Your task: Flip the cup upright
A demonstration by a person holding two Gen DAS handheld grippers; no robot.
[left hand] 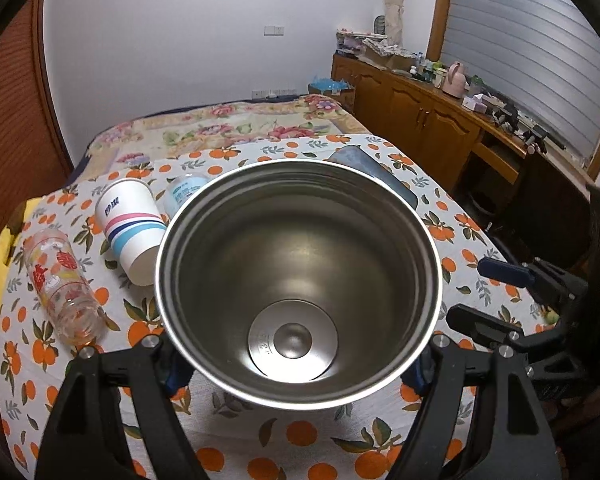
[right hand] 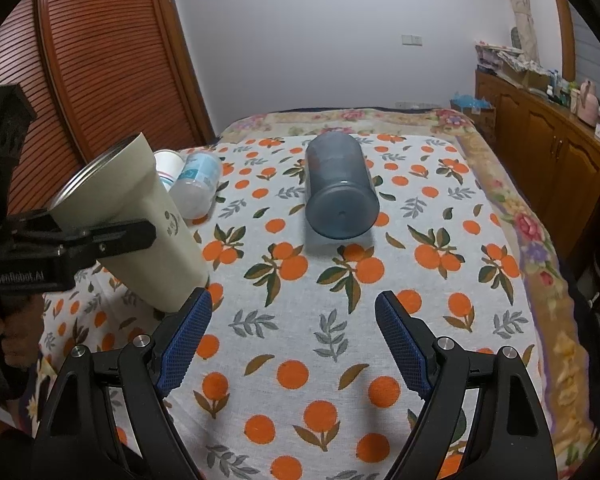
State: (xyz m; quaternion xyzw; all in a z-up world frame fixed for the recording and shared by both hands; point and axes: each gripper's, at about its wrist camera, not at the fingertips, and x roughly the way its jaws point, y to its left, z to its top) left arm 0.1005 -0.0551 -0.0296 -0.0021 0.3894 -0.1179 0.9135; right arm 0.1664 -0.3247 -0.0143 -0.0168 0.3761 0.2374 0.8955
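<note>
My left gripper is shut on a cream steel tumbler; its open mouth faces the left wrist camera and fills the view. In the right wrist view the tumbler is held tilted above the tablecloth, mouth up and to the left, with the left gripper's finger across its side. My right gripper is open and empty, low over the cloth, with a blue translucent cup lying on its side ahead of it.
A paper cup, a glass with red print and a small plastic bottle lie on their sides on the orange-print cloth. A wooden cabinet stands at the right, and a louvred door at the left.
</note>
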